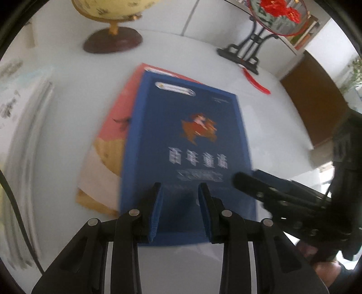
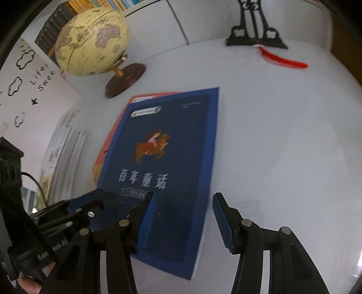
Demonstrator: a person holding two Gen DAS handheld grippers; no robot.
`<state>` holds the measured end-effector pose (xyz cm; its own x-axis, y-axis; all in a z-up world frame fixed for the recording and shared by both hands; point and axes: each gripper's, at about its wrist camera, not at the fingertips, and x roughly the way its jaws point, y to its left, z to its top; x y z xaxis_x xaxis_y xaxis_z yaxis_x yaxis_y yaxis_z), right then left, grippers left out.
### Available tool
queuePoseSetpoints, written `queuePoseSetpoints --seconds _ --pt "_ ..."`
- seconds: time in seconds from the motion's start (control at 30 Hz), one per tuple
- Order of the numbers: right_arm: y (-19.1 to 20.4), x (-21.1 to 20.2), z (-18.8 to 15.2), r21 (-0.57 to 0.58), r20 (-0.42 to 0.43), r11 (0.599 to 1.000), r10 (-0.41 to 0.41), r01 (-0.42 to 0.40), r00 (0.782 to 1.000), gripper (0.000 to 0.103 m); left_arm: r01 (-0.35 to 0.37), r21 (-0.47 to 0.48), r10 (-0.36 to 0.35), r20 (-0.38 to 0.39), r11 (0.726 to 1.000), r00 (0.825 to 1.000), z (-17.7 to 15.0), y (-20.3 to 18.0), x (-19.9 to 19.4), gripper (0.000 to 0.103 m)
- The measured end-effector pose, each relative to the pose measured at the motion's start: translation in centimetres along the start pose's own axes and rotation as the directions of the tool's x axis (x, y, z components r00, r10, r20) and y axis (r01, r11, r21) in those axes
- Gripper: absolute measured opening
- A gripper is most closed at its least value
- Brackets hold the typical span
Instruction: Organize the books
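Both grippers parted above blue book [image 1: 185, 144], nothing grasped yet.

Blue book flat mid-table [image 1: 267, 108], stacked askew on red book [image 1: 113, 126], near short edge toward table's near edge. Left gripper [image 1: 181, 192] narrowly parted, empty, over near short edge; right gripper [image 2: 184, 203] wider, empty, straddling book's near right corner. Risks, judged: pinching only top cover and fanning pages; dragging top book and shifting red one; grippers crowding each other at same edge. Left view alone shows red book's yellow lower cover and fan ornament [image 1: 278, 15]; right view alone shows full globe [image 2: 90, 43], shelved books [image 2: 74, 9], wall lettering.
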<state>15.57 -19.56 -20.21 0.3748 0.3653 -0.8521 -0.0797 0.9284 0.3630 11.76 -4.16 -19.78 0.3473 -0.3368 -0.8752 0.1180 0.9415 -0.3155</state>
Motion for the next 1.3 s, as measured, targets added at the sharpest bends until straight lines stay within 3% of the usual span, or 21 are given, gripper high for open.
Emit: queuePoseSetpoints --seconds 0.13,0.3,0.47,0.63,0.77,0.93,1.1,1.2,1.3 --pt "0.3 -0.4 -0.7 -0.020 -0.007 1.000 0.013 -0.013 1.000 0.050 0.045 -0.003 -0.045 -0.026 0.999 0.999 -1.5 -1.1 -0.3 0.029" --pt "0.0 -1.0 -2.1 -0.032 -0.025 0.999 0.000 -0.001 1.000 0.050 -0.028 -0.026 0.029 0.048 0.999 0.998 -0.8 0.3 -2.1 0.029" --pt "-0.5 -1.0 -1.1 -0.016 -0.018 1.000 0.012 -0.012 1.000 0.050 -0.057 -0.076 0.059 0.029 0.996 0.998 1.6 3.1 -0.9 0.029" --pt "0.1 -0.3 0.1 -0.045 -0.024 0.999 0.018 -0.019 1.000 0.050 0.066 -0.105 -0.065 0.011 0.992 0.998 1.4 3.7 -0.6 0.029" --pt "0.2 0.3 0.1 -0.050 -0.042 0.999 0.017 -0.019 0.999 0.051 0.096 -0.104 -0.096 0.001 0.990 0.995 0.8 3.1 -0.4 0.029" --pt "-0.1 0.1 -0.3 -0.047 -0.050 0.998 0.046 -0.048 0.998 0.051 -0.038 -0.091 0.043 0.063 0.995 0.997 0.9 3.8 -1.8 0.029" --pt "-0.3 0.3 -0.1 -0.044 -0.051 0.998 0.039 -0.042 0.998 0.051 -0.037 -0.093 0.040 0.036 0.995 0.999 1.9 4.8 -0.4 0.030" --pt "0.0 0.5 0.0 -0.059 -0.054 0.997 0.036 -0.039 0.998 0.051 -0.039 -0.065 0.042 0.049 0.997 0.998 1.8 4.3 -0.3 0.040" --pt "0.3 0.4 -0.1 -0.084 -0.058 0.996 0.020 -0.025 0.998 0.052 -0.026 -0.076 0.030 0.050 0.997 0.998 1.4 4.1 -0.5 0.042"
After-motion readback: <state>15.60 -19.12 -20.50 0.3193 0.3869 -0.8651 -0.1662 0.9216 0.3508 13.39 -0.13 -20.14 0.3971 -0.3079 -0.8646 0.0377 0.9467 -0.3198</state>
